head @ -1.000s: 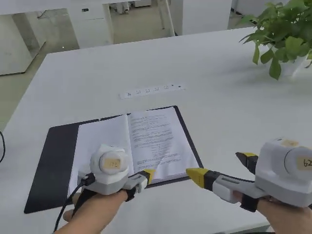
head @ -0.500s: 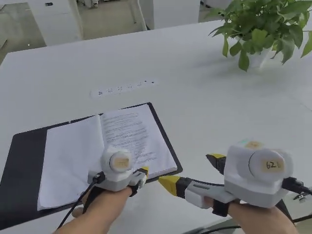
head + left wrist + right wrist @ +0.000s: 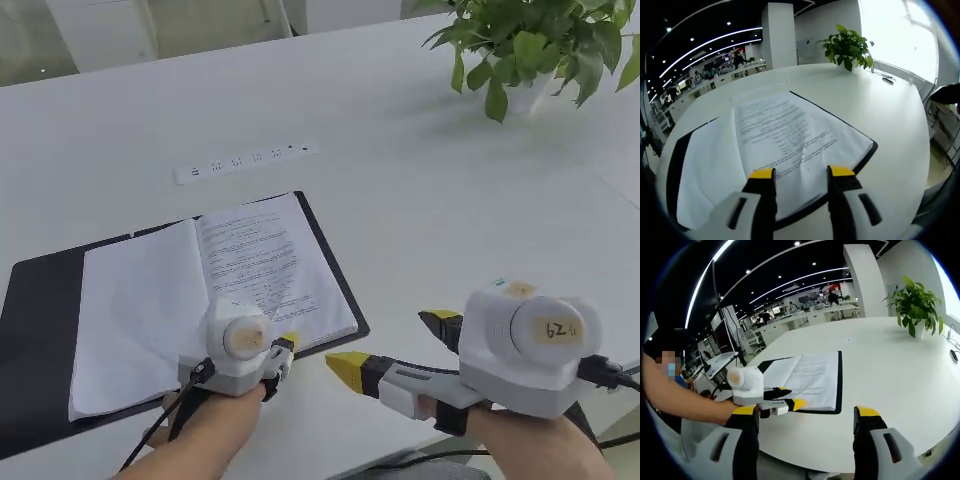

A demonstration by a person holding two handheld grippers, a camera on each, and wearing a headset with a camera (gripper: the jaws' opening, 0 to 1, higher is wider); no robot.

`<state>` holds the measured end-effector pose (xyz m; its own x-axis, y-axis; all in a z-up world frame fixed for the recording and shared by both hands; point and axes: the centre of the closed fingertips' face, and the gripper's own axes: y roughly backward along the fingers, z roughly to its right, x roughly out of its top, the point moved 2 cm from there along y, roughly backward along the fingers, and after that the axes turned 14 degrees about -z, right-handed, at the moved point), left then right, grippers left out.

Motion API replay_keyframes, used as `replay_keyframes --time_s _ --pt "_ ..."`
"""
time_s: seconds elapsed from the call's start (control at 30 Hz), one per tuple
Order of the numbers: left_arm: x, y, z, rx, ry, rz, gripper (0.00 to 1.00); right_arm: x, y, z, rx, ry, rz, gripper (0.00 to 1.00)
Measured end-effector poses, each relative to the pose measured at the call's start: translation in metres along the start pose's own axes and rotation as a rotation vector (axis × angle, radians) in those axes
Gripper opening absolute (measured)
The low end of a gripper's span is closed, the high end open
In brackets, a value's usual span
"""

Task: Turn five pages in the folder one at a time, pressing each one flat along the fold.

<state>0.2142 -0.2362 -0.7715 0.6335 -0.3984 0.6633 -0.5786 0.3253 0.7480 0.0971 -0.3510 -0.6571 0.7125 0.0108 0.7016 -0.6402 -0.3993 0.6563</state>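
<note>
The folder (image 3: 40, 300) lies open on the white table, black cover to the left, a blank white leaf (image 3: 135, 310) beside a printed page (image 3: 265, 265). My left gripper (image 3: 283, 350) hovers at the near edge of that printed page (image 3: 790, 130); its yellow-tipped jaws stand apart, and the left gripper (image 3: 801, 172) holds nothing. Off the folder's near right corner, my right gripper (image 3: 395, 342) is open wide and empty. In the right gripper view, the right gripper (image 3: 806, 411) faces the folder (image 3: 810, 375) and the left gripper (image 3: 747, 385).
A white power strip (image 3: 245, 160) lies beyond the folder. A potted green plant (image 3: 530, 50) stands at the far right corner. The table's near edge runs just under both hands. Small dark items (image 3: 952, 355) lie at the table's right side.
The head camera has swung, so the folder sits further left in view. Both grippers stay open near the folder's near edge; the right one has drawn slightly back from the corner.
</note>
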Motion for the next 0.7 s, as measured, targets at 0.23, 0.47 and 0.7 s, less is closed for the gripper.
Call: replay_keyframes --time_s 0.23,0.47,0.7 --pt "-0.001 -0.001 -0.005 0.029 -0.056 0.027 0.17 -0.002 -0.003 0.003 0.003 -0.007 -0.007 0.75" --pt "-0.001 -0.002 -0.004 0.035 -0.080 0.031 0.04 -0.004 -0.008 0.003 0.012 -0.008 -0.020 0.73" --pt "-0.001 -0.002 -0.013 -0.029 0.138 0.034 0.00 0.001 -0.021 0.009 0.034 -0.026 -0.025 0.67"
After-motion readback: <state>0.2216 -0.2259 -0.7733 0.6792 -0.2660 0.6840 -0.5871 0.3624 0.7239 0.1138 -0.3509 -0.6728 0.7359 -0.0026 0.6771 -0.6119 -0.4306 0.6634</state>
